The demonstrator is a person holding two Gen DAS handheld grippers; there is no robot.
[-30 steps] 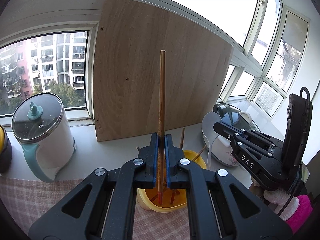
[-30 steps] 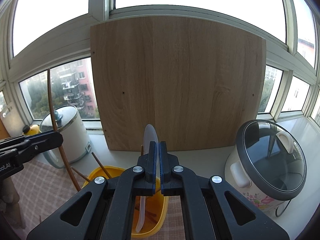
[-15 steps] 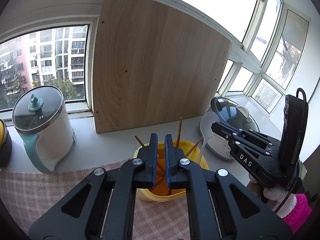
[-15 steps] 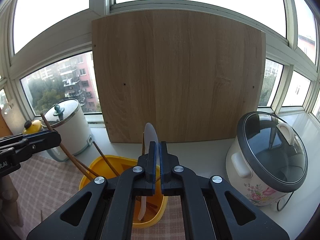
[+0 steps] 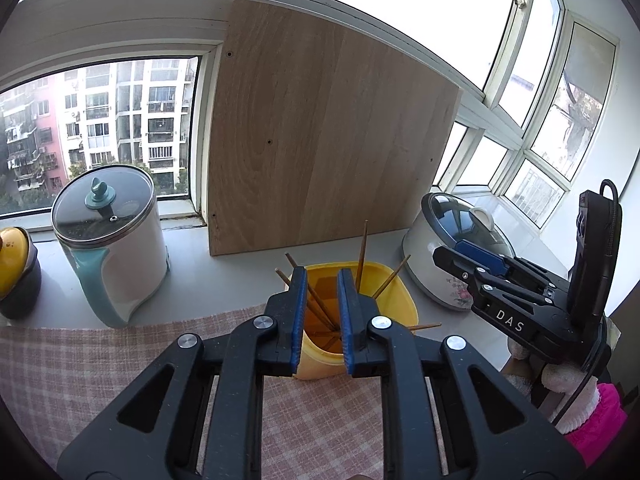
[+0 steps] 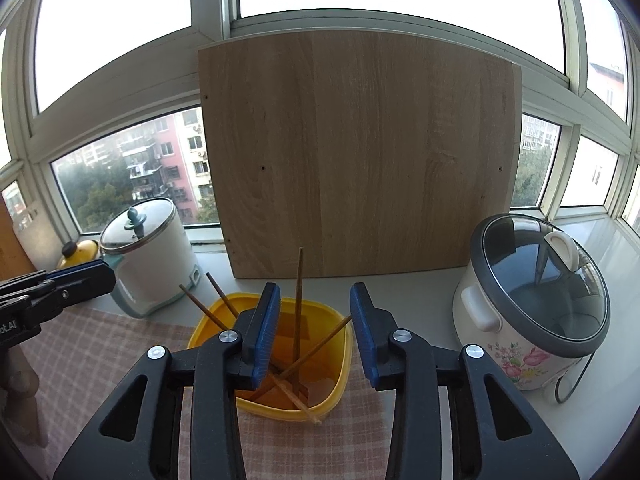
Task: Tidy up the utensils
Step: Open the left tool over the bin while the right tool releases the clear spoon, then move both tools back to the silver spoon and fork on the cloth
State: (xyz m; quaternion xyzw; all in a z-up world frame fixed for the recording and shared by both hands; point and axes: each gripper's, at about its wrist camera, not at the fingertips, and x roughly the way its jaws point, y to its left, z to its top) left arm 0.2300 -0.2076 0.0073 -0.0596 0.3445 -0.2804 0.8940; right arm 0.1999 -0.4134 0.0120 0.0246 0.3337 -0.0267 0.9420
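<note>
A yellow plastic tub (image 5: pixel 394 300) (image 6: pixel 340 376) stands on the chequered cloth and holds several wooden chopsticks (image 5: pixel 362 256) (image 6: pixel 298 292) that lean at different angles. My left gripper (image 5: pixel 322 280) hovers just in front of the tub. Its jaws are opening a little, with nothing pressed between the pads. My right gripper (image 6: pixel 316 296) sits above the tub's near side, its jaws opening wider and empty. A pale shape on the tub's floor (image 6: pixel 324 386) may be the white spoon. Each gripper shows in the other's view, the right one (image 5: pixel 480 260) and the left one (image 6: pixel 88 278).
A wooden board (image 6: pixel 360 160) leans against the window behind the tub. A white and teal kettle (image 5: pixel 116 240) stands at the left and a yellow-lidded pot (image 5: pixel 14 256) beside it. A flowered rice cooker (image 6: pixel 532 308) is at the right. A gloved hand (image 5: pixel 580 400) holds the right gripper.
The left gripper let go of the upright chopstick, which now lies in the tub. The right gripper released the white spoon. Both grippers drew back and their jaws parted.
</note>
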